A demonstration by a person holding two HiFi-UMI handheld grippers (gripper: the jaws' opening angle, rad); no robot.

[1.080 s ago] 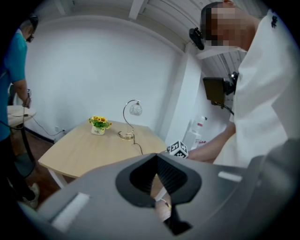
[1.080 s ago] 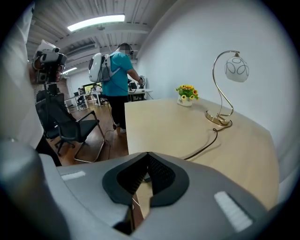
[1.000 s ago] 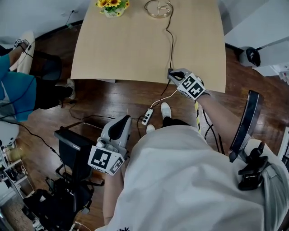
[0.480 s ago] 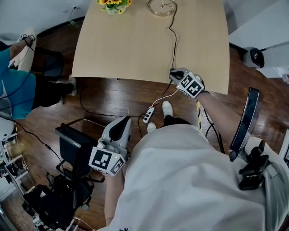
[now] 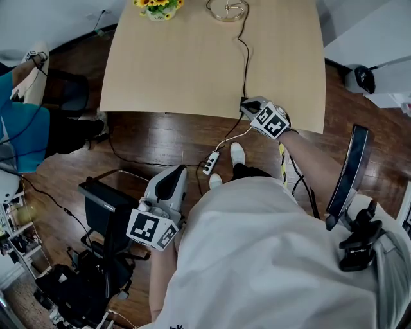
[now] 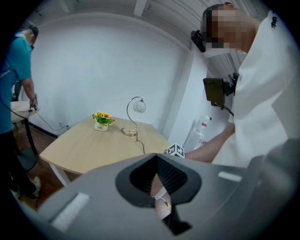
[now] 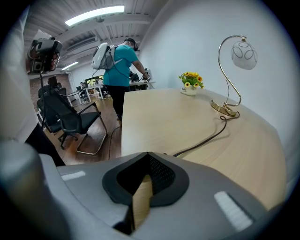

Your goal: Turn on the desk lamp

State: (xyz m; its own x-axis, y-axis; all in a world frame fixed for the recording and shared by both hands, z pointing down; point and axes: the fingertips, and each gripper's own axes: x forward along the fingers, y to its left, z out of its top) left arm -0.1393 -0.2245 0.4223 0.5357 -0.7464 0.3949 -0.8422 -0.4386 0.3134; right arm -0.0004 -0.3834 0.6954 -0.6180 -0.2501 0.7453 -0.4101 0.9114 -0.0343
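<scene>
Head view showed the desk lamp point(image 5: 226, 11) at the far edge of the pale wooden table point(image 5: 180, 64), just right of a small pot of yellow flowers point(image 5: 158, 8). Its black cord point(image 5: 244, 58) ran toward the near edge and dropped over it to a white inline switch point(image 5: 210, 164) hanging above the dark wood floor. The right gripper point(image 5: 246, 103) sat at that near edge, right where the cord left the tabletop. In the right gripper view its jaws were closed together with nothing visible between them. The cord point(image 7: 206, 138) ran up to the tips and vanished behind them, so whether it touched them could not be made out. Beyond stood the lamp's curved gold neck and round glass shade point(image 7: 244, 55). The left gripper point(image 5: 172, 173) hung low on the left, well apart from the table, above a black office chair point(image 5: 103, 212). Its jaws were likewise closed and empty. A person in a teal shirt point(image 7: 117, 61) stood past the table's far left end.
</scene>
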